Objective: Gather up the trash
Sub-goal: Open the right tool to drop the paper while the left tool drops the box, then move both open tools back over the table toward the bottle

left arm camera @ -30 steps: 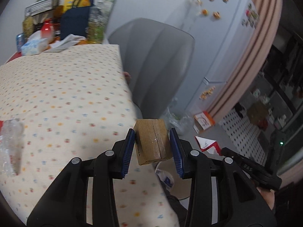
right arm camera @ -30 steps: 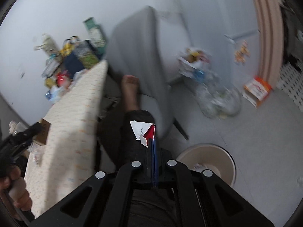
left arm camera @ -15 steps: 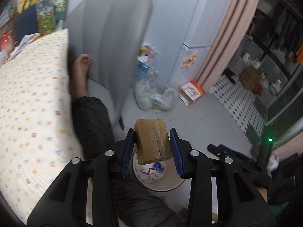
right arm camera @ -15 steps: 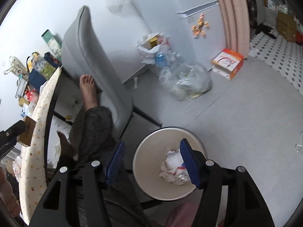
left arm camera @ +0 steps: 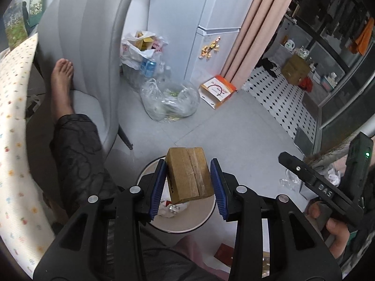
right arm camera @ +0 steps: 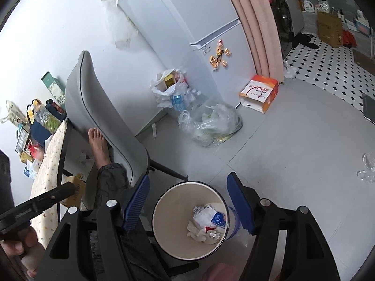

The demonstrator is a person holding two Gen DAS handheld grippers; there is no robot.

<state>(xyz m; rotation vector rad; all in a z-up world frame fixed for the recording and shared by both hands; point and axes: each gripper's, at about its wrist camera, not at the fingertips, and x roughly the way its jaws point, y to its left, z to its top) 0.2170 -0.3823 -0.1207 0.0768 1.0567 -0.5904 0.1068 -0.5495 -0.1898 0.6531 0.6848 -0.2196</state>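
Your left gripper (left arm camera: 188, 183) clamps the taped cardboard box (left arm camera: 188, 172) between its blue pads, holding it in the air above the round trash bin (left arm camera: 206, 215). Your right gripper (right arm camera: 187, 205) hangs over the same bin with its fingers spread wide and nothing between them; crumpled paper and wrappers (right arm camera: 207, 222) lie in the bin's bottom.

Left wrist view: cardboard box (left arm camera: 188, 175) hides the middle of the trash bin (left arm camera: 201, 220) and most of its contents; whether the left gripper (left arm camera: 188, 187) pads actually touch the box sides can't be confirmed. Right gripper (left arm camera: 328, 187) is cut off at the frame edge. Right wrist view: the box (right arm camera: 75, 190) is mostly hidden behind the left gripper (right arm camera: 42, 201); print on the wrappers (right arm camera: 208, 222) in the bin is too small to read.
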